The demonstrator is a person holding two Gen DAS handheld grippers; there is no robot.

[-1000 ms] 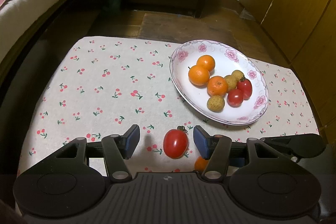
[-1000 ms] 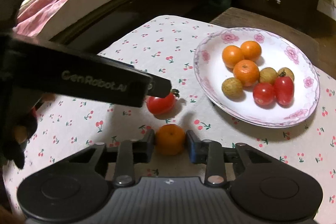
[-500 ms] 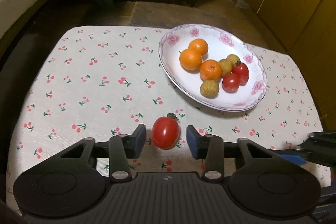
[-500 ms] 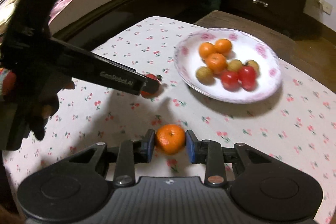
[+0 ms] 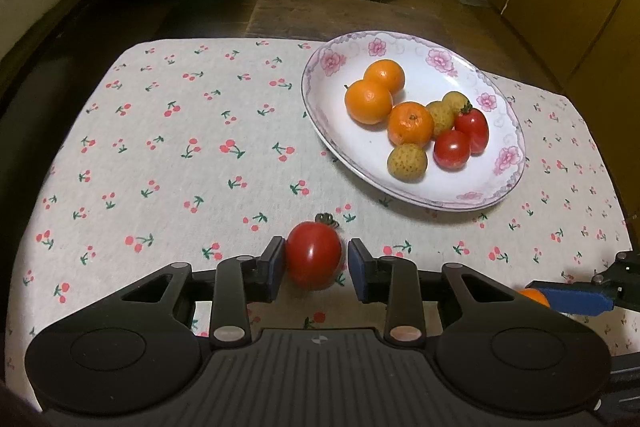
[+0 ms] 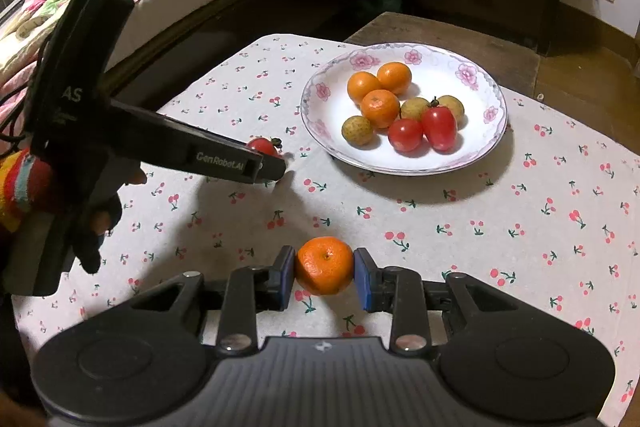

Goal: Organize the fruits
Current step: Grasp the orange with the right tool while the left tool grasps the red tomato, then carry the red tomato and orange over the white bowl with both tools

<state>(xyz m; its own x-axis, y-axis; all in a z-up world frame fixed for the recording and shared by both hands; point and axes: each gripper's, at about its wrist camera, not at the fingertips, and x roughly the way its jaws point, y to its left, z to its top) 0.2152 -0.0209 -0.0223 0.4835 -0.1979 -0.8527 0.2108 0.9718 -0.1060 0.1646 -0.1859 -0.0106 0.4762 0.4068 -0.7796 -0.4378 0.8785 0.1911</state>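
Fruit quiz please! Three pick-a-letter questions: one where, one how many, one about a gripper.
1. Where is the loose tomato? A on the floor; B on the cloth; C on the bed.
2. How many oranges are in the plate? A three; B one; C six.
3. The right gripper is: A open and empty; B holding a tomato; C shut on an orange.

Answers: B, it sits on the cloth between the left gripper's closing jaws; A, three lie there; C, both pads press the orange.
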